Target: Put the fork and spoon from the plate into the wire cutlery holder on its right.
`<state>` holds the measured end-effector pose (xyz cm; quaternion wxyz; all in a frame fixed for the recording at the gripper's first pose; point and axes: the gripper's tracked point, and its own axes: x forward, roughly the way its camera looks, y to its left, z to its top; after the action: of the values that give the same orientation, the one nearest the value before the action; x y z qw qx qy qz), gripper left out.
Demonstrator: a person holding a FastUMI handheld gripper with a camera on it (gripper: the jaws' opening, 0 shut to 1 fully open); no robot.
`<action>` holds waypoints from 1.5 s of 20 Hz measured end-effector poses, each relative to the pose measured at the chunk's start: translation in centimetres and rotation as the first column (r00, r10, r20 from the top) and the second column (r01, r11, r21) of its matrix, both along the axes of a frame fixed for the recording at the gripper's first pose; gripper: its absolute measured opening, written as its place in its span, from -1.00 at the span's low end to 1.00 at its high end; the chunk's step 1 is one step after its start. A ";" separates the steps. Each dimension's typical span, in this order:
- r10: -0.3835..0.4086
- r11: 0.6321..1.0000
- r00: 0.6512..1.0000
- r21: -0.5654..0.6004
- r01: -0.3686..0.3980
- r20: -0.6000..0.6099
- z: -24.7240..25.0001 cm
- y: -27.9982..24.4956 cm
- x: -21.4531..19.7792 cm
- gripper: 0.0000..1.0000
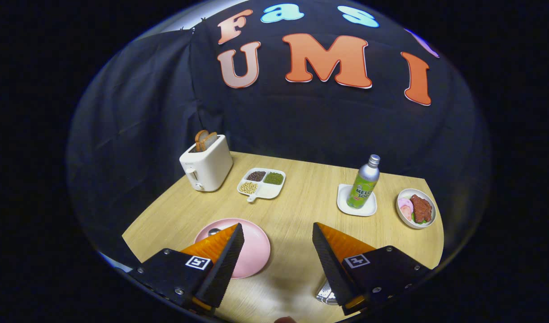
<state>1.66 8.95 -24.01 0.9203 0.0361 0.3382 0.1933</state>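
A pink plate [256, 249] lies on the wooden table, partly behind my left finger [225, 258]. A spoon bowl [214, 231] peeks out on the plate's far left rim; the rest of the cutlery is hidden by that finger. My gripper [278, 229] is open, held above the table, with bare tabletop between the fingers. Under the right finger [335, 264] a bit of shiny metal [326, 294] shows, perhaps the wire holder; I cannot tell for sure.
Beyond the fingers stand a white toaster [207, 168] with bread, a divided white dish [262, 183] of beans, a green bottle [364, 184] on a white square coaster, and a bowl [416, 207] of meat and sliced vegetables at the right.
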 end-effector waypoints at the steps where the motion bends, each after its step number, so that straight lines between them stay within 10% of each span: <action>1: 0.004 1.000 0.999 0.012 -0.004 0.042 0.6 0.8 0.3 0.86; 9: 0.079 0.996 0.986 0.033 -0.084 0.148 0.5 7.2 1.2 0.87; 18: 0.257 0.962 0.966 -0.084 -0.259 -0.034 -7.4 11.8 -1.3 0.87; 30: 0.435 0.841 0.817 -0.154 -0.519 -0.378 -16.2 14.5 -6.9 0.65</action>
<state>-5.19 23.48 -40.21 0.7691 -0.1348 0.5059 0.3665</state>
